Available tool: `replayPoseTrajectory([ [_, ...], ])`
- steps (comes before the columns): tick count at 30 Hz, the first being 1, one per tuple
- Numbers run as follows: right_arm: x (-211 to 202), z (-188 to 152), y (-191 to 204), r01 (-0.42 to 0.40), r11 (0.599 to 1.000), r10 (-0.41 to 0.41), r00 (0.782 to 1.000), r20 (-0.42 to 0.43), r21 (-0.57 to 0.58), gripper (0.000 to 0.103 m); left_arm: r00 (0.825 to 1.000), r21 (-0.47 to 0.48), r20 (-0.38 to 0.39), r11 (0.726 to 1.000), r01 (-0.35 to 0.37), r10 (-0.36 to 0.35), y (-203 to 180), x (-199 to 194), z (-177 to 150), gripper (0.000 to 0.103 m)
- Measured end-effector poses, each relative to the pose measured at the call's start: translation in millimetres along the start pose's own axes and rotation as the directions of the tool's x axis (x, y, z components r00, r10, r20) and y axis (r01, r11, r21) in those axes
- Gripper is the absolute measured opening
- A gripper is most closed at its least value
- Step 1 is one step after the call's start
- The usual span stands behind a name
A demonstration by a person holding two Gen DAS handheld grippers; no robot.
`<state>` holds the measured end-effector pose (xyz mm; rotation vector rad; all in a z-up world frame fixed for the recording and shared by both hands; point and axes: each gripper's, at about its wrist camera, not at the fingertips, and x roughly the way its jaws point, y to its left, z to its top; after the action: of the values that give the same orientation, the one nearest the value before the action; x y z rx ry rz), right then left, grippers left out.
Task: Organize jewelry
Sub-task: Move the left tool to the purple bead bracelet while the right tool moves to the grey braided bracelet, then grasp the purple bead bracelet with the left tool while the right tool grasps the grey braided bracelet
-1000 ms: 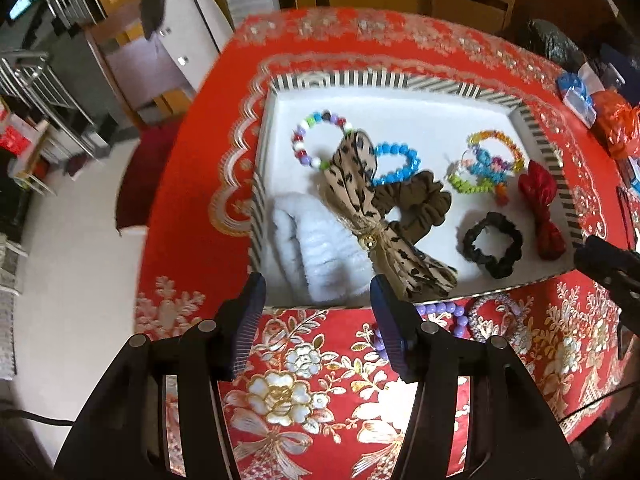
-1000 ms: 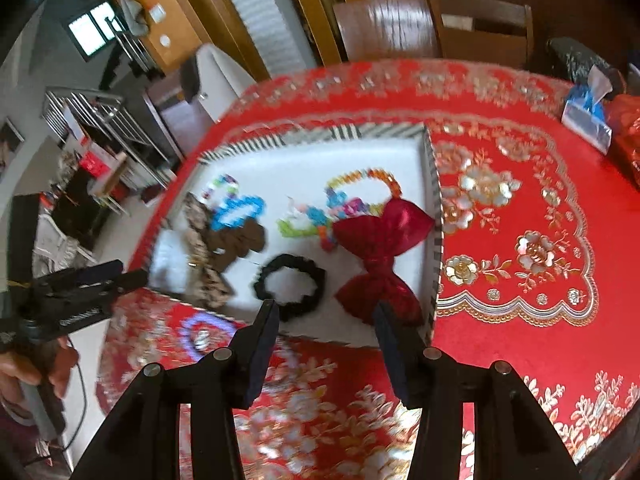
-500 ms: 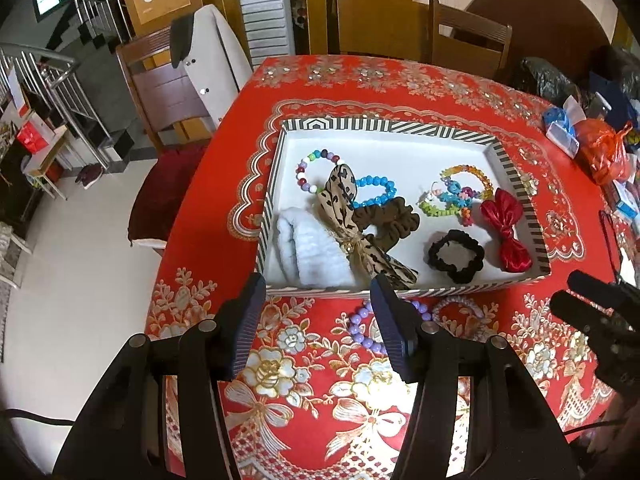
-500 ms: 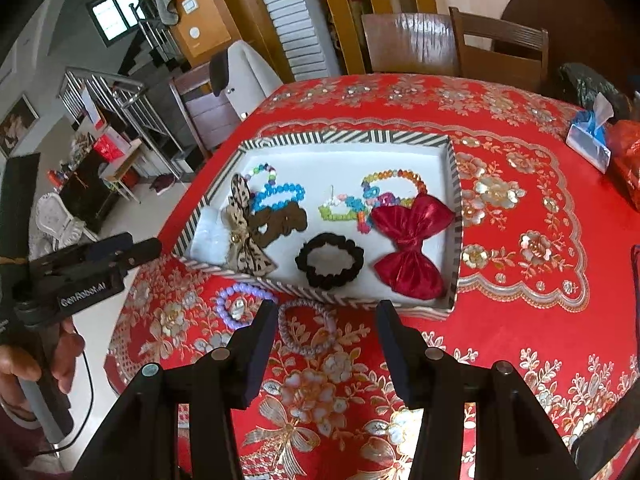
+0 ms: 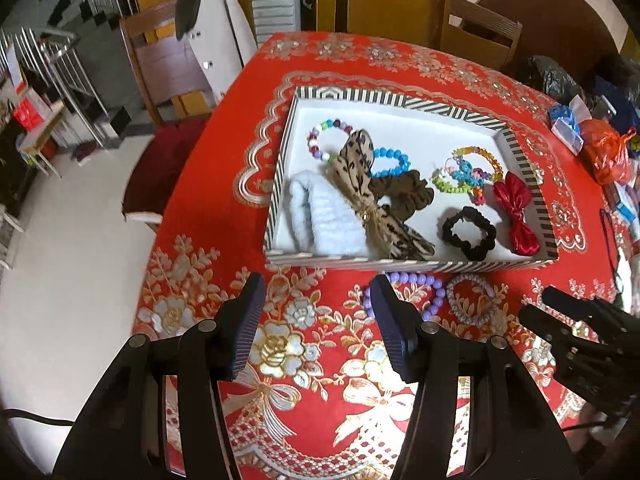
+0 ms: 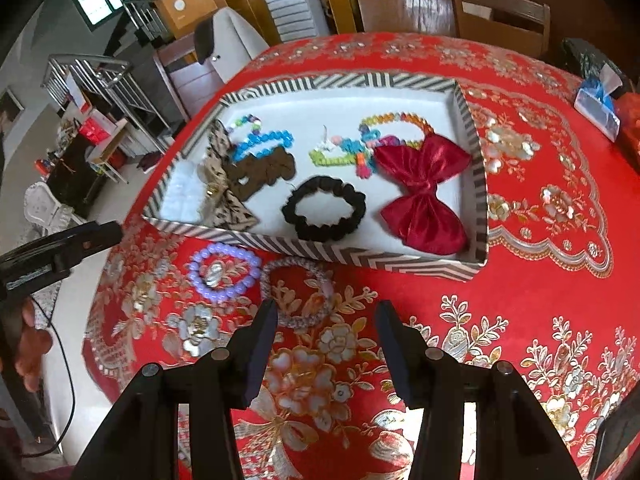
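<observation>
A striped-rim white tray (image 5: 400,100) (image 6: 478,184) on the red tablecloth holds a red bow (image 6: 424,196), a black scrunchie (image 6: 324,208), a brown scrunchie (image 5: 404,196), a leopard bow (image 5: 372,200), a pale blue fluffy band (image 5: 324,216) and several bead bracelets (image 5: 394,160). In front of the tray lie a purple bead bracelet (image 6: 224,274) and a pale sparkly bracelet (image 6: 296,292) (image 5: 472,300). My left gripper (image 5: 318,322) is open and empty above the cloth. My right gripper (image 6: 326,346) is open and empty just behind the sparkly bracelet.
Wooden chairs (image 5: 476,36) stand at the far side of the table. A tissue pack (image 6: 596,104) and an orange bag (image 5: 604,152) lie at the right. The table's left edge drops to the floor (image 5: 60,280).
Both grippers have drawn back from the tray towards the near table edge. The two bracelets in front of the tray have come into full view. Both stay open.
</observation>
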<state>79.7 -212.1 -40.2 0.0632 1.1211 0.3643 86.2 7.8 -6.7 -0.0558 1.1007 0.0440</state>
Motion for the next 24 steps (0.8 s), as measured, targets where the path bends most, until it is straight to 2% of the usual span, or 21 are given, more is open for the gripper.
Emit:
replayPoseTrajectory([
  [3,13,0,-2,0.008,1.0,-0.007,1.0,-0.013,0.017,0.049,0.996,-0.041,-0.049,0.997,0.067,-0.069,10,12,-6,0.063],
  [7,28,4,1,0.019,1.0,-0.018,1.0,-0.018,0.01,0.049,0.984,-0.087,-0.121,0.989,0.118,-0.128,15,34,-15,0.063],
  [9,36,6,4,0.037,0.999,-0.037,0.999,-0.022,-0.007,0.048,0.981,-0.091,-0.143,0.989,0.119,-0.131,14,44,-17,0.063],
  [12,44,10,8,0.08,0.996,-0.081,0.997,-0.016,-0.029,0.039,0.978,-0.083,-0.158,0.989,0.123,-0.135,9,55,-16,0.063],
  [18,50,12,15,0.153,0.983,-0.154,0.988,-0.001,-0.102,0.031,0.984,-0.035,-0.154,0.996,0.083,-0.088,-4,73,-8,0.063],
  [21,50,11,13,0.17,0.978,-0.172,0.985,-0.003,-0.121,0.022,0.984,-0.009,-0.166,0.998,0.069,-0.069,-12,81,-8,0.063],
  [23,48,12,7,0.162,0.981,-0.164,0.986,-0.01,-0.107,0.012,0.982,-0.001,-0.176,0.998,0.066,-0.065,-15,86,-10,0.063],
  [24,47,12,6,0.161,0.982,-0.163,0.986,-0.013,-0.103,0.011,0.985,0.01,-0.165,0.998,0.054,-0.052,-17,86,-10,0.063],
])
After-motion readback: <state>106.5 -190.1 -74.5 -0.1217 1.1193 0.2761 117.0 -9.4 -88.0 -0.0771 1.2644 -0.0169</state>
